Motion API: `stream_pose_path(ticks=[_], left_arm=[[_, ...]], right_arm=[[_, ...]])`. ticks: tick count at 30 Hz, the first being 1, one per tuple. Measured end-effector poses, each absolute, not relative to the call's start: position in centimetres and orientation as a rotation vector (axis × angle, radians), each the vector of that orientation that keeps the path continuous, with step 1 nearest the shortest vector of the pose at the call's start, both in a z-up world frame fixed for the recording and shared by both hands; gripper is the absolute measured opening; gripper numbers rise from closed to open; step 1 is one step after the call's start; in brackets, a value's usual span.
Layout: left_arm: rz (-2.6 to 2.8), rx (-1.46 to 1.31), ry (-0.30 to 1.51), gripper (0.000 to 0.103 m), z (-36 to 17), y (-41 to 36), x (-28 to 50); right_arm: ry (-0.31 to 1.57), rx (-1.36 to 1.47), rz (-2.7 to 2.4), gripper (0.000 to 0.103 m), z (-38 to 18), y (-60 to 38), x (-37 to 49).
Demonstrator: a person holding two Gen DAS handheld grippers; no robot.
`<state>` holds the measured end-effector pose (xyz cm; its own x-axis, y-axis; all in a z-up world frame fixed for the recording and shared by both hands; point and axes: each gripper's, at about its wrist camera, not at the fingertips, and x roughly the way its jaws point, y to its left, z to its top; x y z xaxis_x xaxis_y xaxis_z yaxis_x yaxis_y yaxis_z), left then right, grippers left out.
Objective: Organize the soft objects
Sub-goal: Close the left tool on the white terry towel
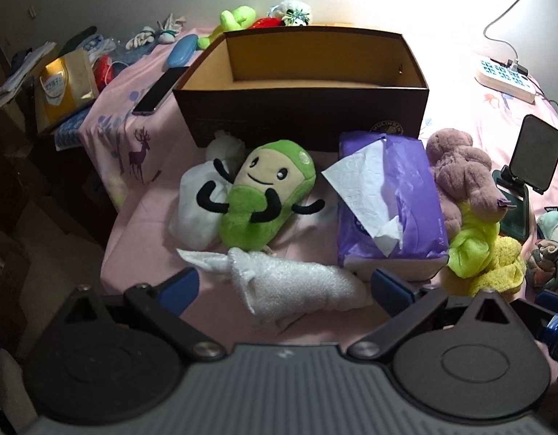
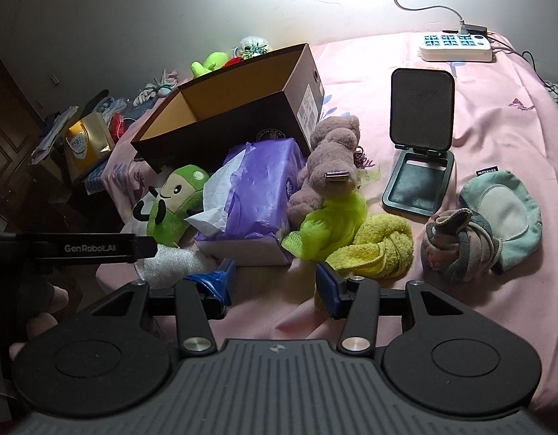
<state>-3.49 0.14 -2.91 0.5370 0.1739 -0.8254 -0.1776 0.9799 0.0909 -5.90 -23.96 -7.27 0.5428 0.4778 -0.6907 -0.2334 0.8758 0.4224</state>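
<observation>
The left gripper [image 1: 284, 286] is held wide open and empty, with the white foam wrap [image 1: 293, 286] lying directly between its fingers, long axis crosswise (so the left is the nearer). The right gripper [image 2: 275, 282] is likewise parted and empty, just short of the yellow towel [image 2: 378, 246]. Beyond the wrap, the open box [image 1: 304, 119] is seen empty.

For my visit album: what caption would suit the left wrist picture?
Open left gripper poised over a white foam wrap, with green plush, purple tissue pack and empty box beyond.
</observation>
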Motion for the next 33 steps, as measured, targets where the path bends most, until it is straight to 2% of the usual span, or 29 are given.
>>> stream_pose_path(ticks=[6,11,16,20,26,28,29,30,33], left_arm=[[0.234,-0.155,0.957,0.101,-3.7,5.7,-6.5],[0.161,-0.248,0.971,0.101,-4.8,7.2,-7.2],[0.023,-0.254,0.964,0.101,-5.7,6.3,-6.6],[-0.109,-0.229,0.998,0.101,-7.0,6.0,-4.7],[-0.131,-0.359,1.076,0.101,-9.2,8.2,-1.5],[-0.125,-0.359,1.074,0.094,-9.4,8.6,-0.7],[-0.125,-0.343,1.076,0.072,-9.5,8.6,-0.4],[-0.123,-0.324,1.085,0.061,-9.7,8.5,-0.2],[-0.133,-0.306,1.071,0.058,-9.7,8.6,-0.2]], right_arm=[[0.942,0.341,0.453,0.033,-8.1,-23.8,-5.2],[1.011,0.412,0.516,0.033,-9.1,-22.7,-4.1],[1.075,0.495,0.518,0.033,-9.9,-21.6,-2.7],[1.062,0.49,0.48,0.033,-9.3,-21.1,-1.8],[1.009,0.438,0.423,0.033,-8.3,-20.5,-0.9],[1.01,0.441,0.413,0.033,-8.3,-20.5,-0.3],[1.008,0.44,0.407,0.033,-8.3,-20.3,-0.1],[1.005,0.439,0.403,0.033,-8.2,-20.3,0.0],[1.005,0.434,0.398,0.033,-8.1,-19.9,0.4]])
